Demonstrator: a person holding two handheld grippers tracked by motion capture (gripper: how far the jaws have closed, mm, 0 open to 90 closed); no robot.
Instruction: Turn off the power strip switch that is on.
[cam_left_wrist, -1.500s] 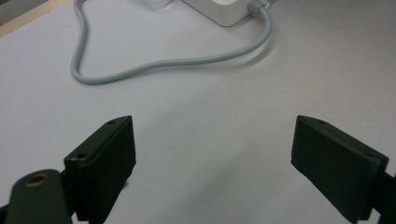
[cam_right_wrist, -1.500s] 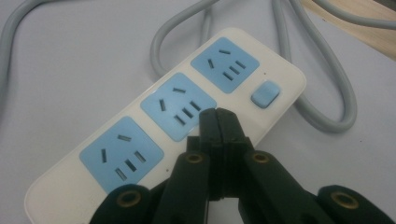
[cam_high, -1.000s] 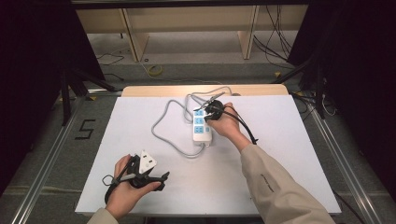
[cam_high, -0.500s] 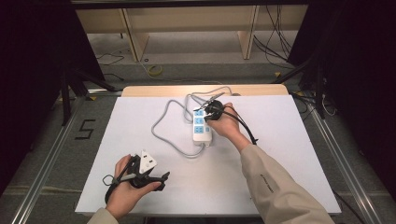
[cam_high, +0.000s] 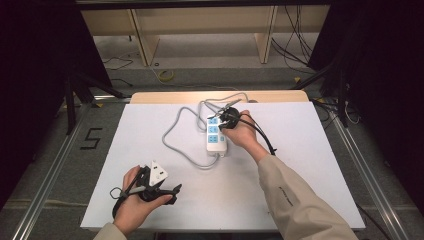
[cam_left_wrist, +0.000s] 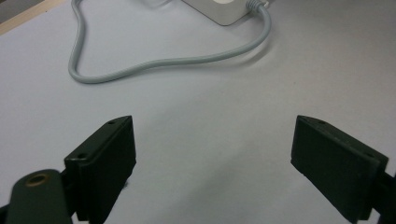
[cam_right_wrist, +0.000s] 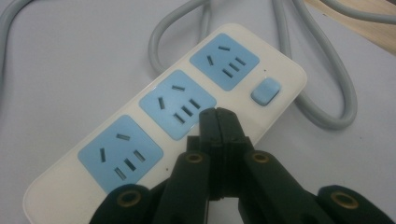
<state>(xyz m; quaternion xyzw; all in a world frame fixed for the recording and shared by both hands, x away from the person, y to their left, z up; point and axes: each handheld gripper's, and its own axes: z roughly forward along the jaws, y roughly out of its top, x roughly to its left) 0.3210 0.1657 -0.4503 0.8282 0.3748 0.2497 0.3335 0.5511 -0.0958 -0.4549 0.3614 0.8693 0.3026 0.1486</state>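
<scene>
A: Where does the white power strip with three blue socket faces (cam_high: 216, 134) lie?

B: Flat on the white desk (cam_high: 310, 165), toward the far middle, its grey cable (cam_high: 176, 131) looping off to the left and back behind it. In the right gripper view the strip (cam_right_wrist: 173, 116) runs diagonally, with a small blue rocker switch (cam_right_wrist: 265, 90) at its far end.

A: And the right gripper (cam_high: 226, 120)?

B: Clenched with nothing between the jaws. In its own view the two black tips (cam_right_wrist: 218, 122) meet pad to pad just over the strip's edge, beside the middle socket and short of the switch. A closed tip makes a narrow point, which looks suited to pressing that switch; that is a judgement.

A: How is the right arm posed?

B: The sleeved forearm reaches diagonally across the desk, the hand over the strip's right side, the gripper tilted down at it. The black cable (cam_high: 260, 134) trails back along the wrist.

A: The left gripper (cam_high: 172, 190)?

B: Released. Its jaws stand wide apart over bare desk in the left gripper view (cam_left_wrist: 212, 154), a bend of the grey cable (cam_left_wrist: 154, 65) well ahead. The left hand (cam_high: 134, 197) rests near the desk's front edge, apart from the strip, seemingly waiting its turn.
</scene>
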